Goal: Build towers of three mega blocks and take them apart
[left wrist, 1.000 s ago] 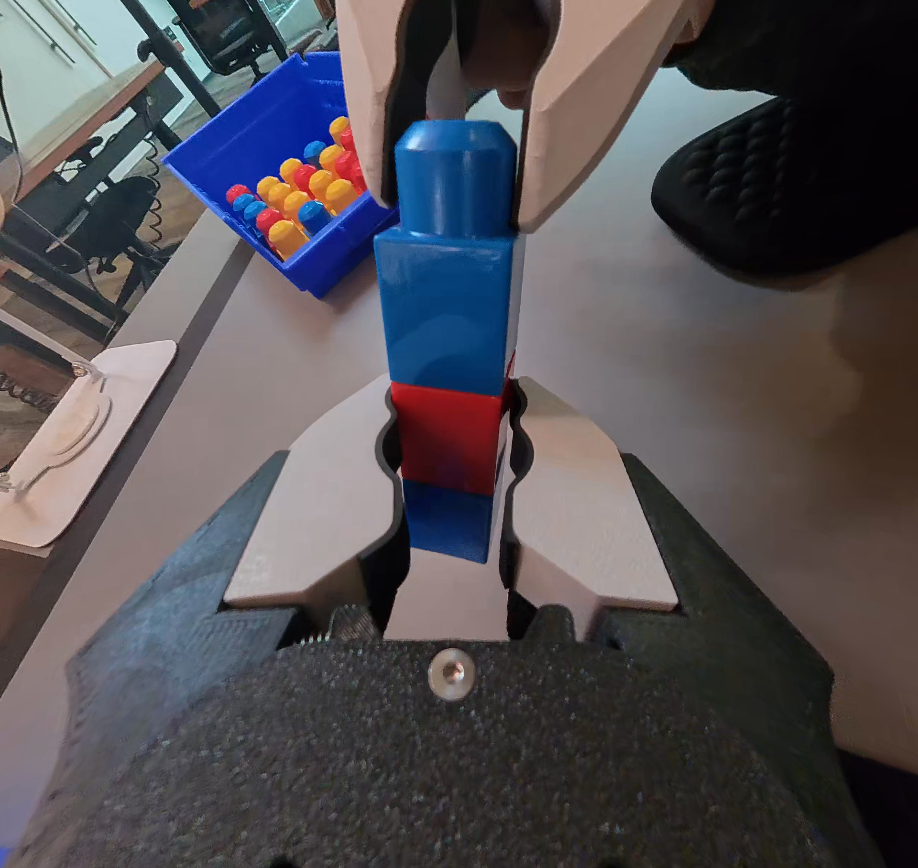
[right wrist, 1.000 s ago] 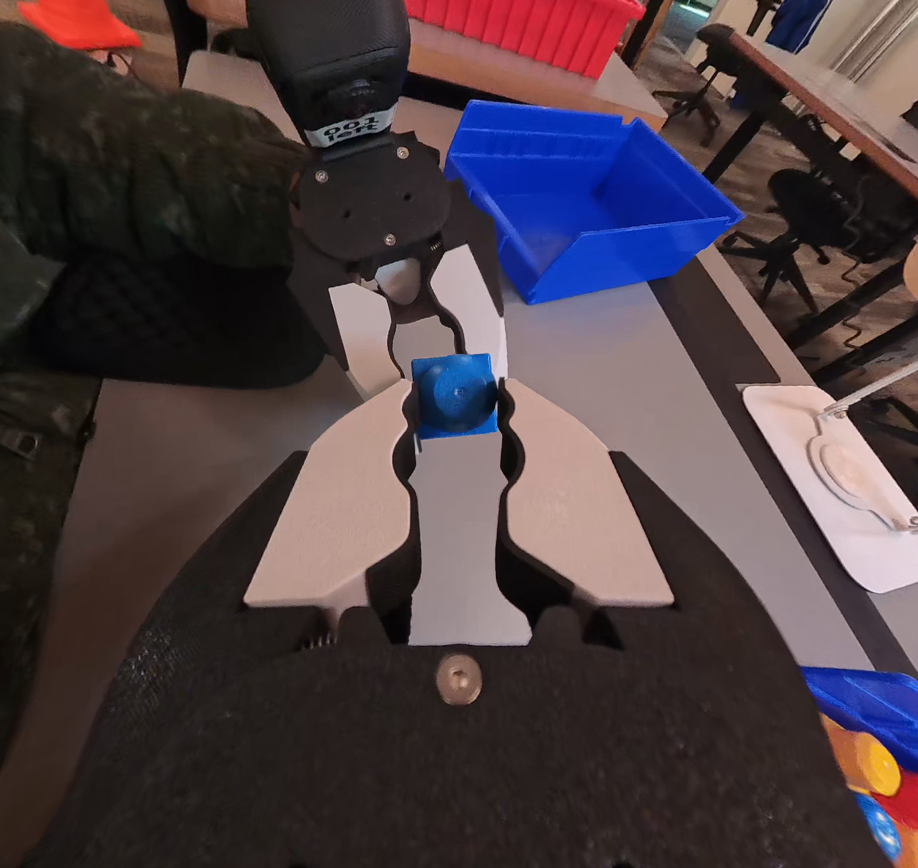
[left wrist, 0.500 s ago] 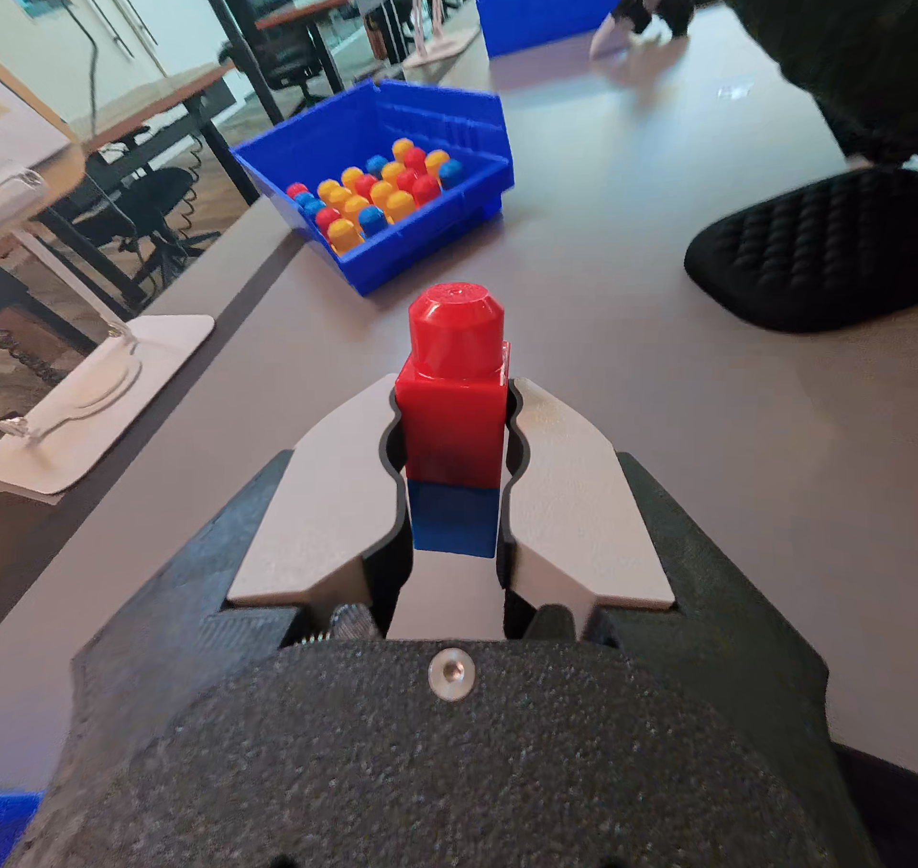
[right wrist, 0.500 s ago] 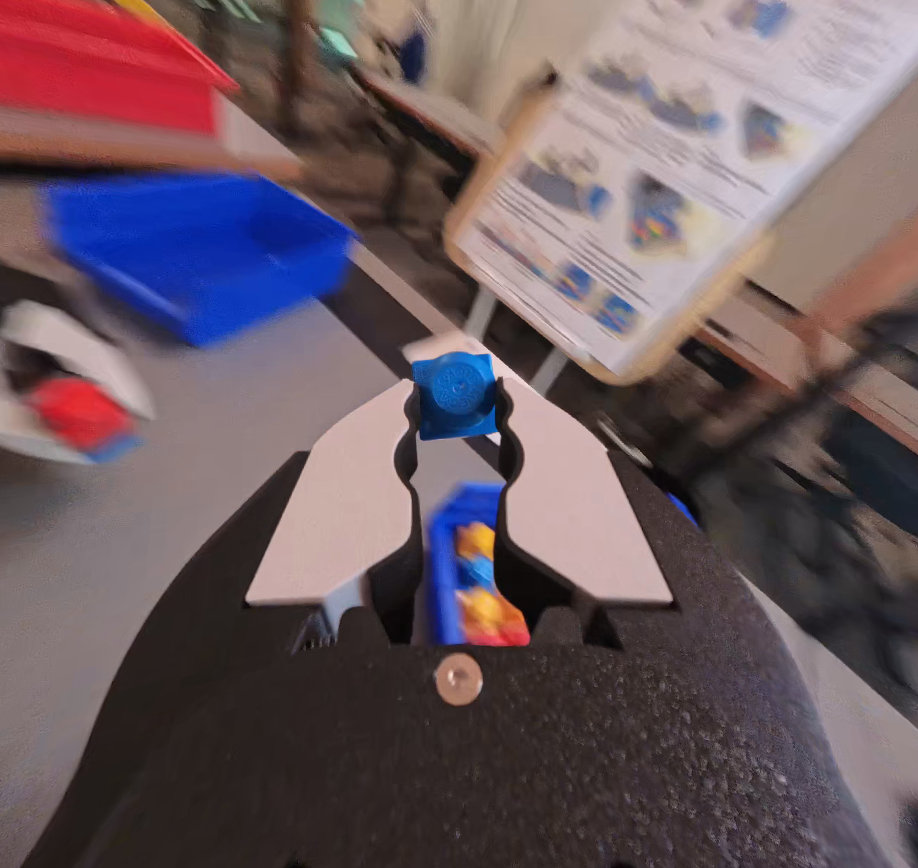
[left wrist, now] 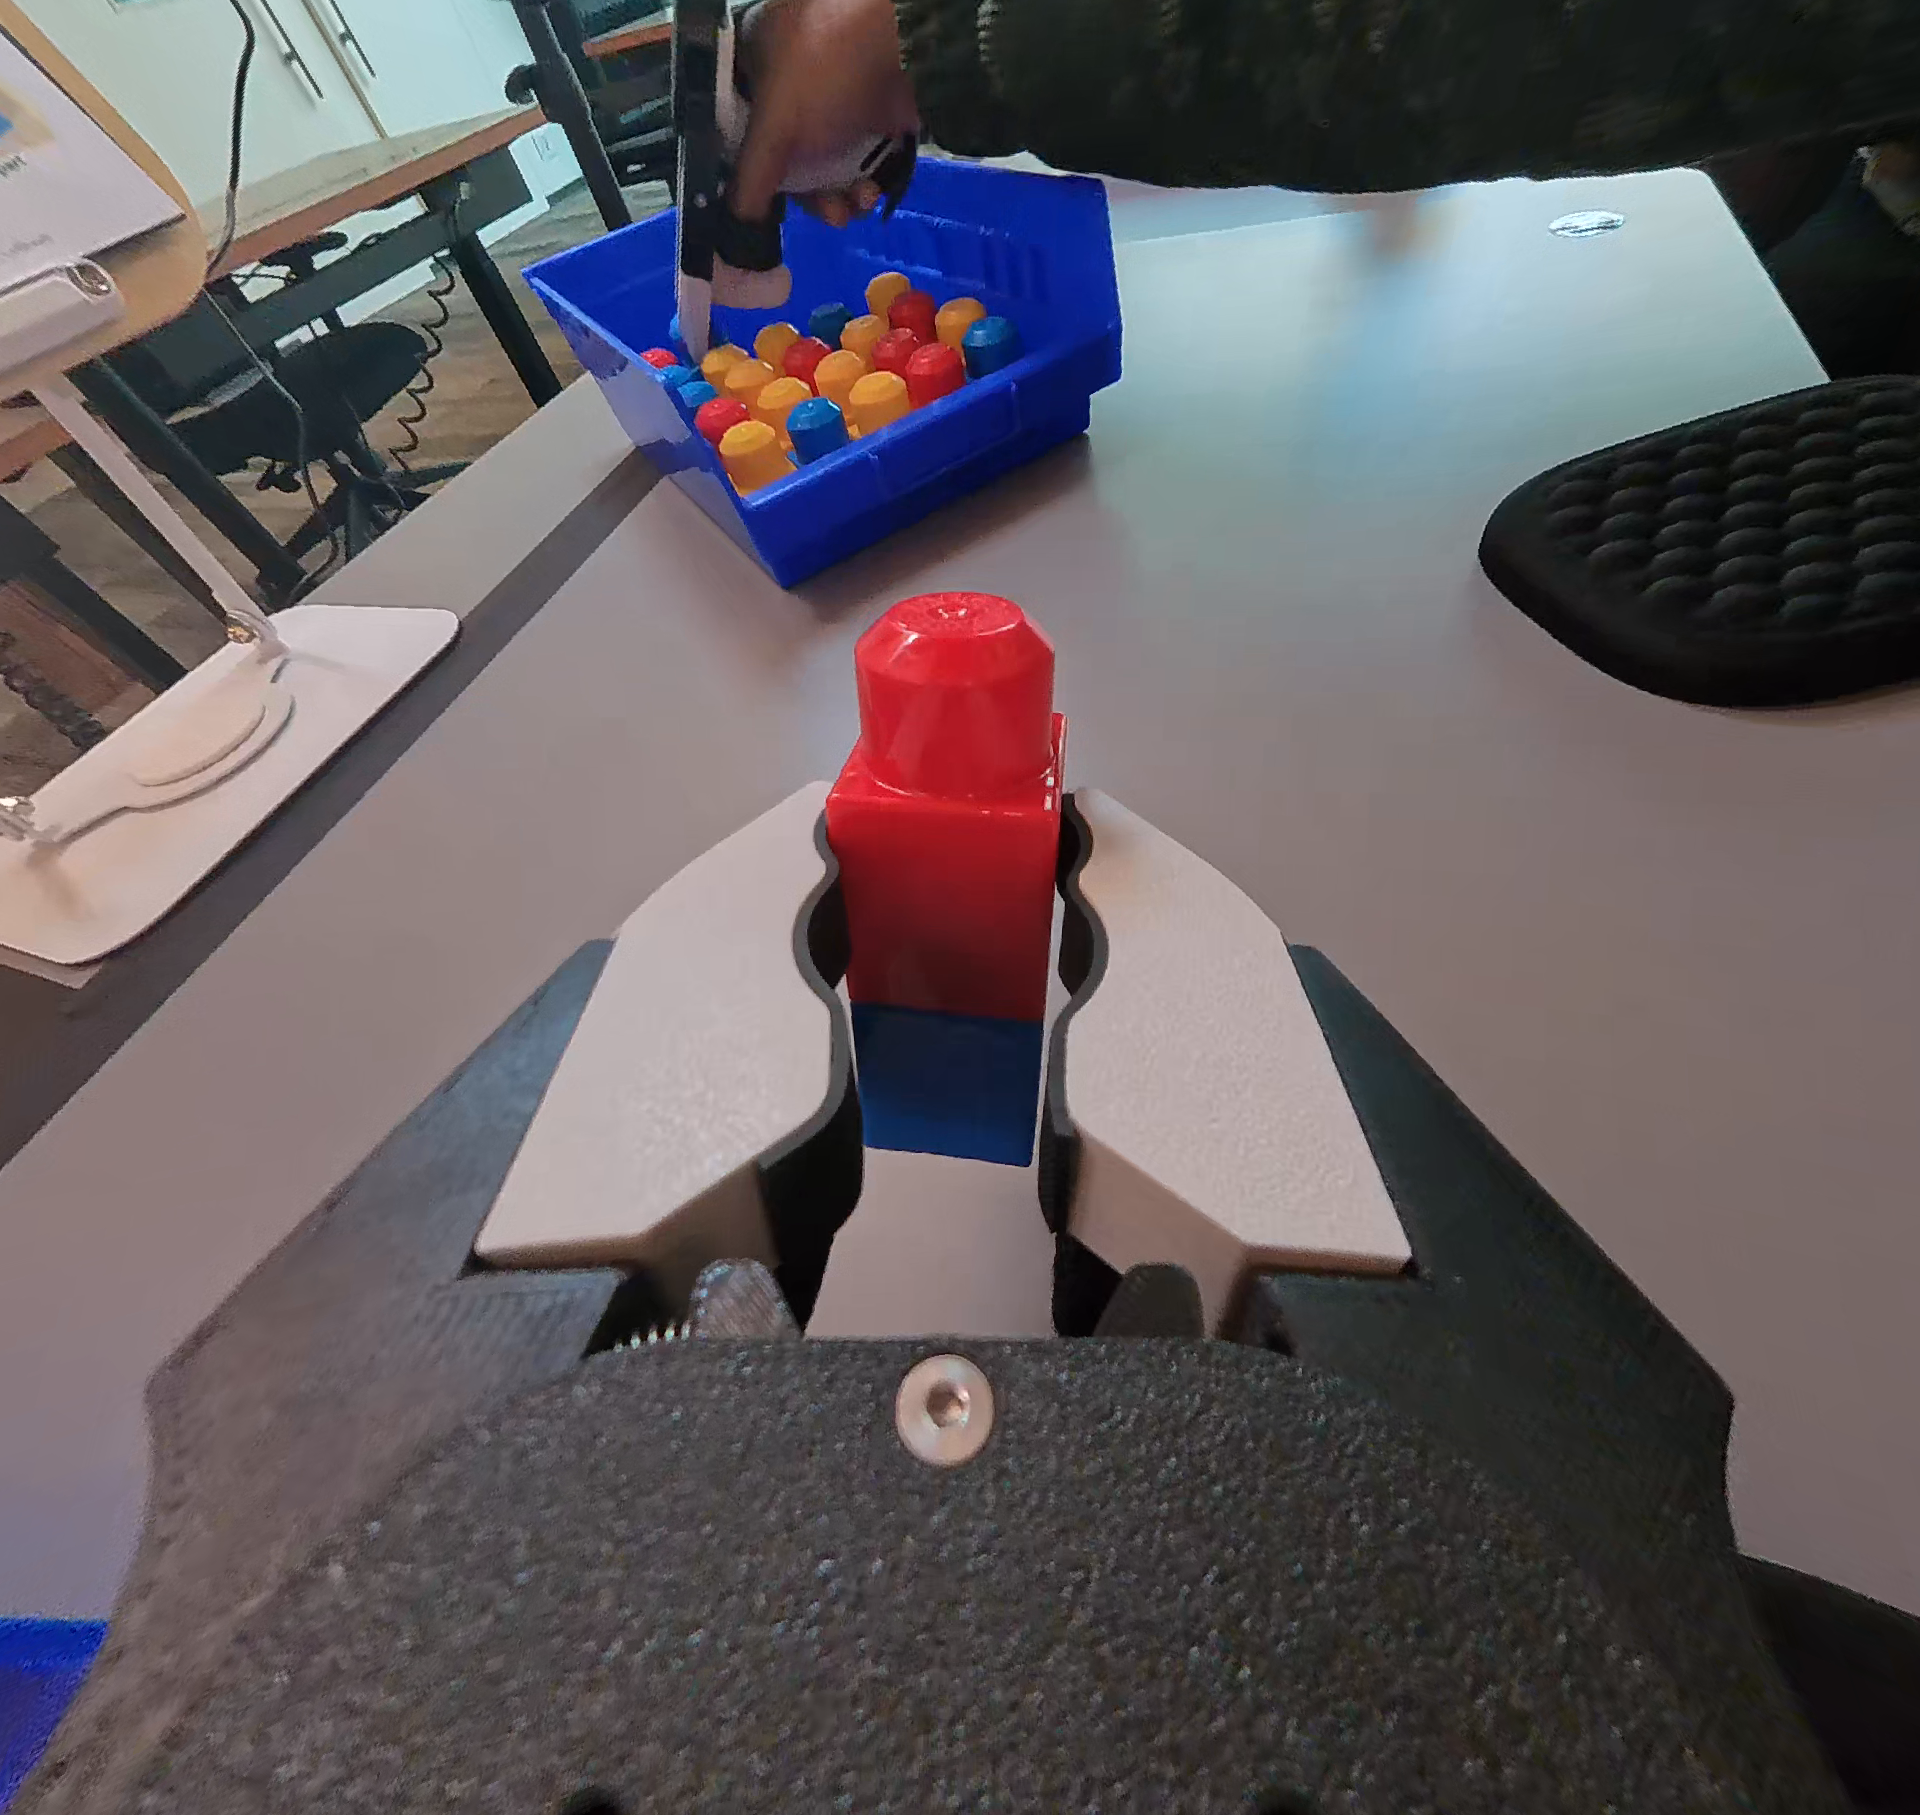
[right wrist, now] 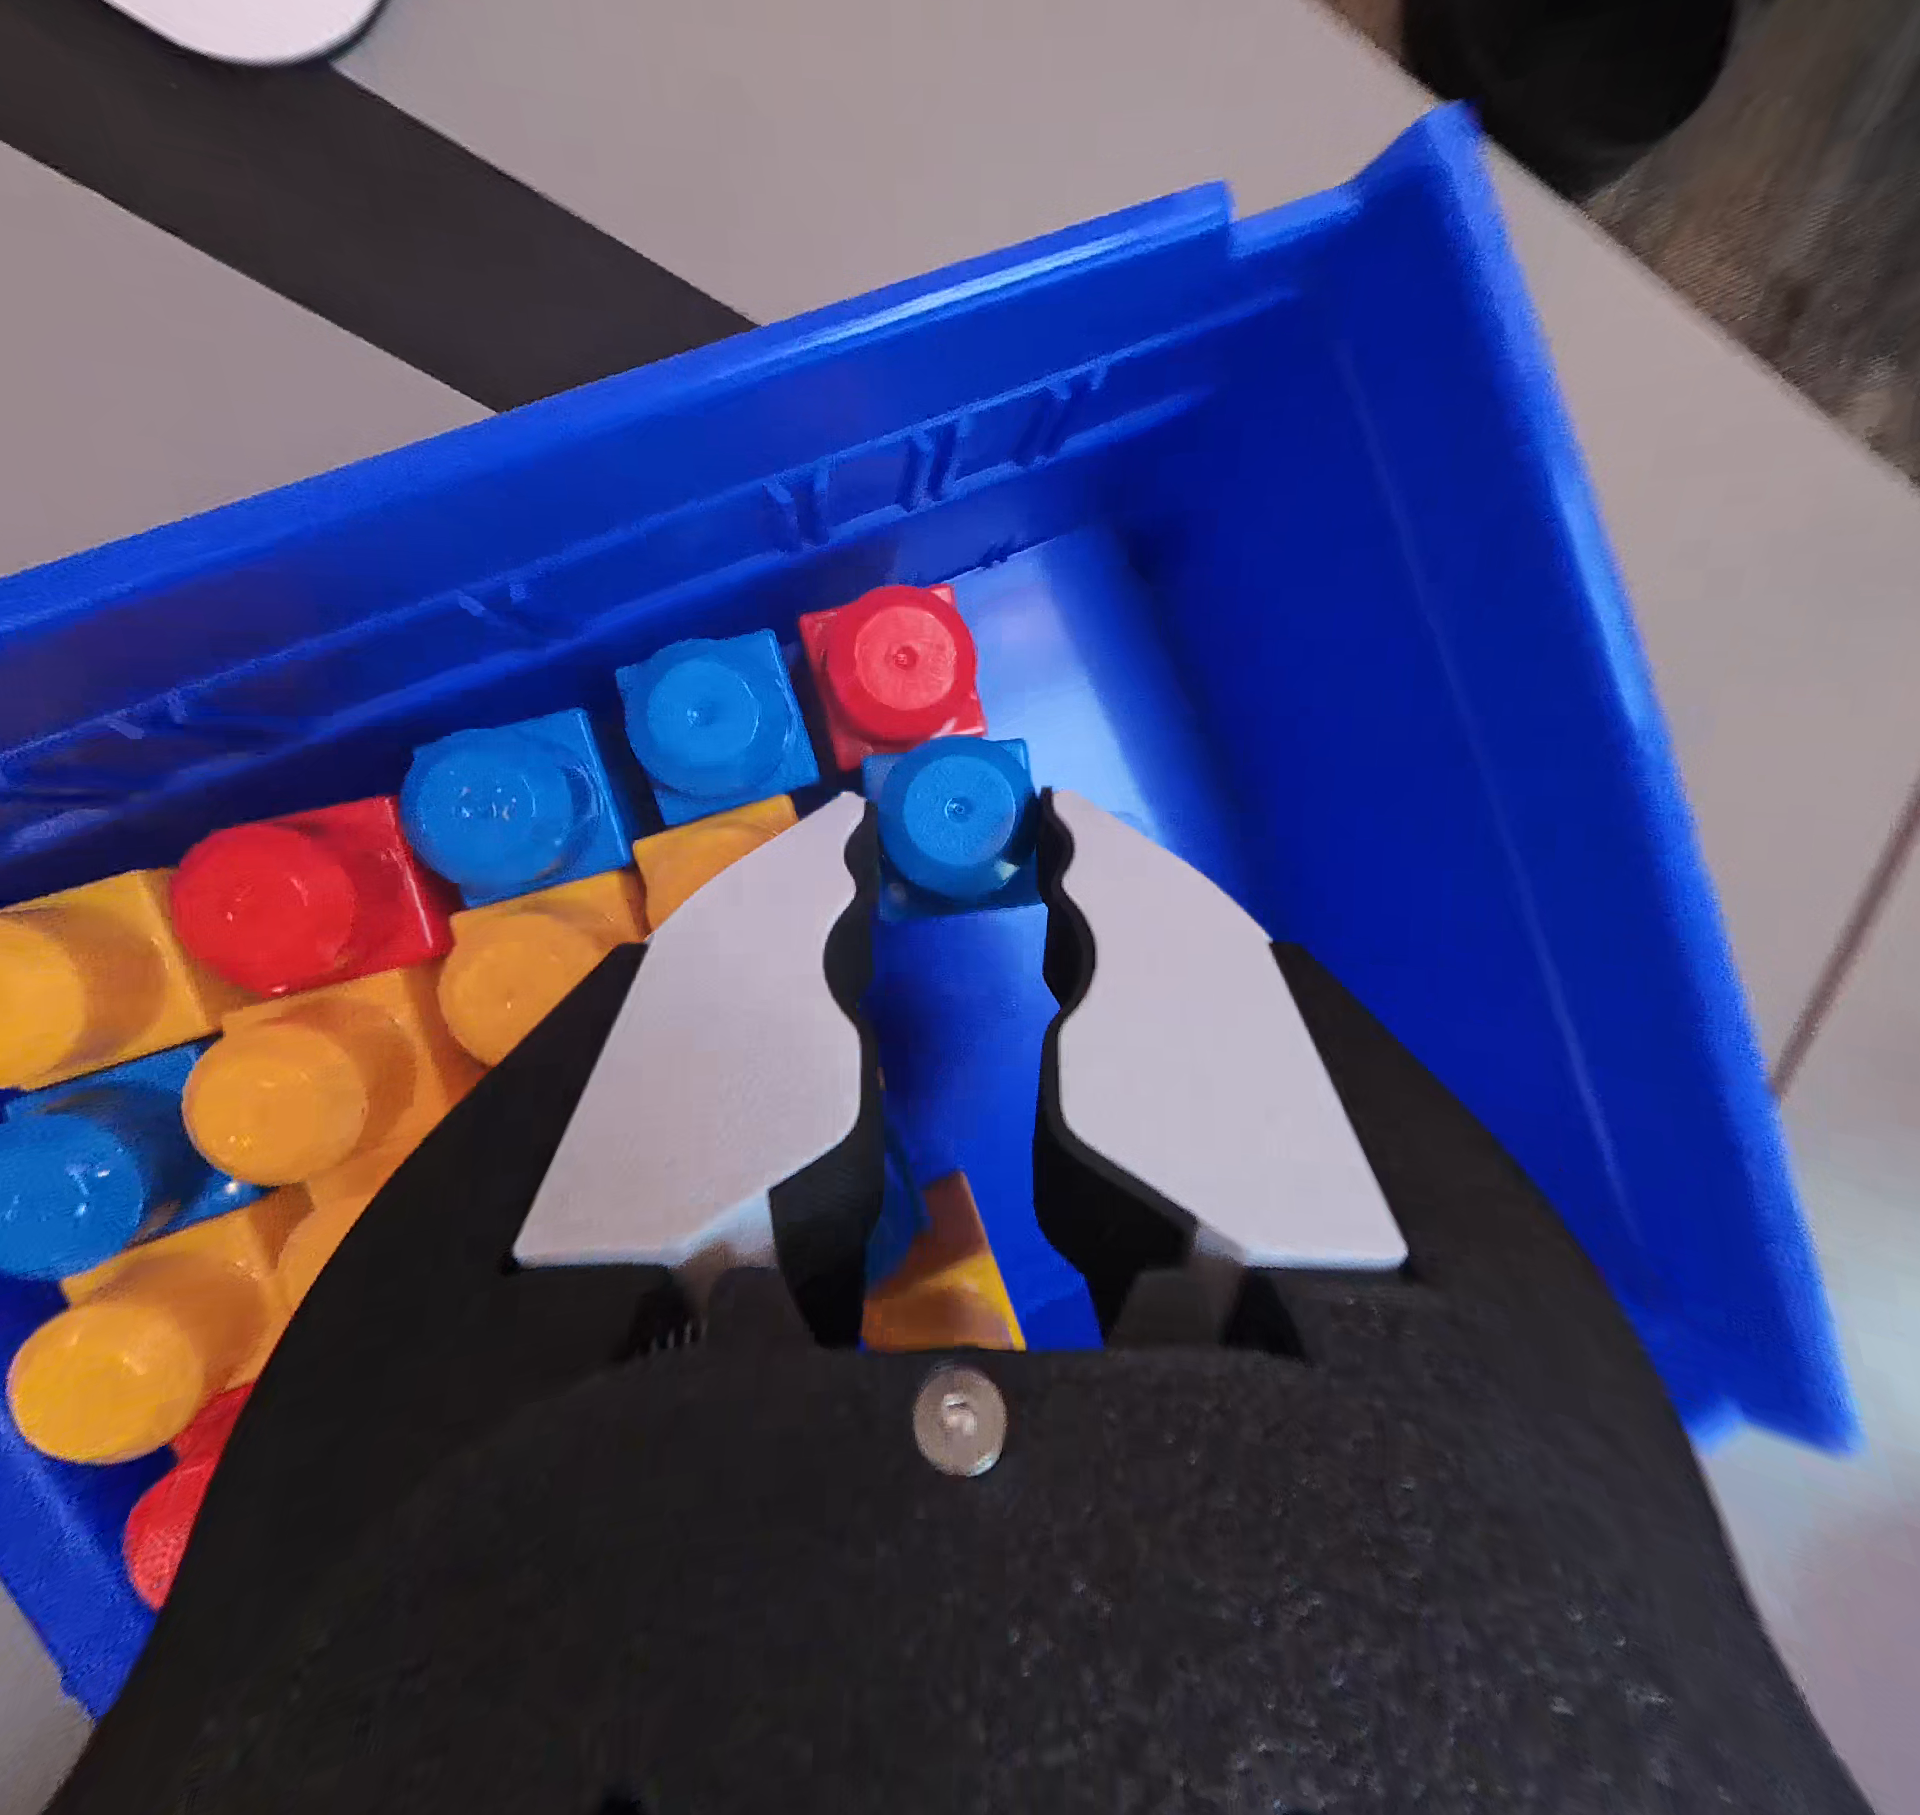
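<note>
- Now the left gripper is clamped on a two-block stack standing on the grey table: a red plastic mega block with a round stud sits on a blue plastic block, and the pale fingers press the red block's sides.
- A second ago a third, blue block topped this stack; it is gone from there.
- The right gripper has left the stack and reaches down into the blue plastic bin, its jaws closed on that small blue studded block.
- That block hangs just beside a red block near the bin's back wall; whether it touches the floor cannot be told.
- Rows of yellow, red and blue blocks fill the bin to the left.
- In the left wrist view, a dark-sleeved arm crosses above the bin; a black textured pad lies to the right and a white lamp base to the left.
</note>
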